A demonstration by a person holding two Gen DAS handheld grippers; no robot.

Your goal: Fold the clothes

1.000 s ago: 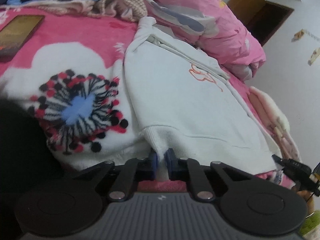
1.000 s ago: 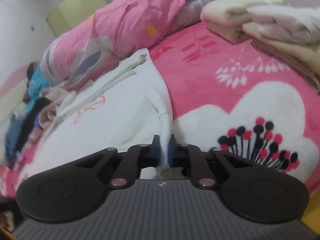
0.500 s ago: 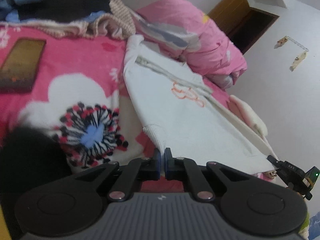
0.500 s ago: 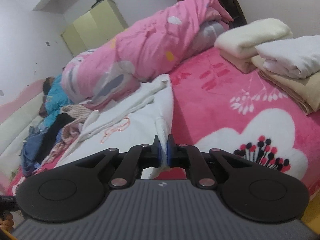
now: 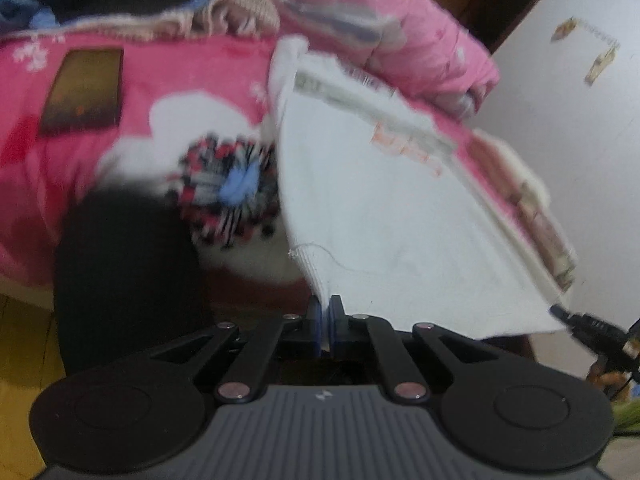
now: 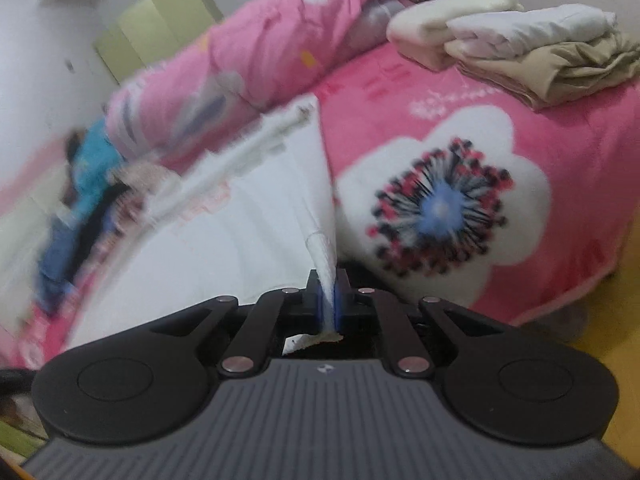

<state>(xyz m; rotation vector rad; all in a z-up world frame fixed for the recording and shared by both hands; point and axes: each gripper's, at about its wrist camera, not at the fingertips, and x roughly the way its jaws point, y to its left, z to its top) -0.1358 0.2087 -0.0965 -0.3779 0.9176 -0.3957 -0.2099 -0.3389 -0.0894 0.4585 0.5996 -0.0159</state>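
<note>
Two handheld grippers are each pinching a bottom corner of a white sweatshirt (image 5: 384, 216) and holding it taut above a bed covered by a pink blanket (image 6: 472, 120) with a large flower print.

In the left wrist view, the left gripper (image 5: 325, 322) is clamped tight on the ribbed hem at one corner, the cloth squeezed thin between its blue pads. The garment is fanning away toward its collar, which is resting far up the bed near a rolled pink quilt (image 5: 420, 36). An orange logo is showing on the chest. A dark flat phone-like object (image 5: 82, 92) is lying on the blanket, well apart from the garment.

In the right wrist view, the right gripper (image 6: 327, 304) is closed just as firmly on the opposite hem corner, with a scrap of fabric poking out behind the pads. A stack of folded clothes (image 6: 516, 48) is sitting at the far corner of the bed, and a heap of unfolded clothes (image 6: 84, 184) is lying on the other side.

Both pictures are blurred, suggesting motion. To do this step well, both grippers should probably be keeping the hem level and evenly stretched, carrying it toward the collar at matching speed so the fold lands straight and unwrinkled.
</note>
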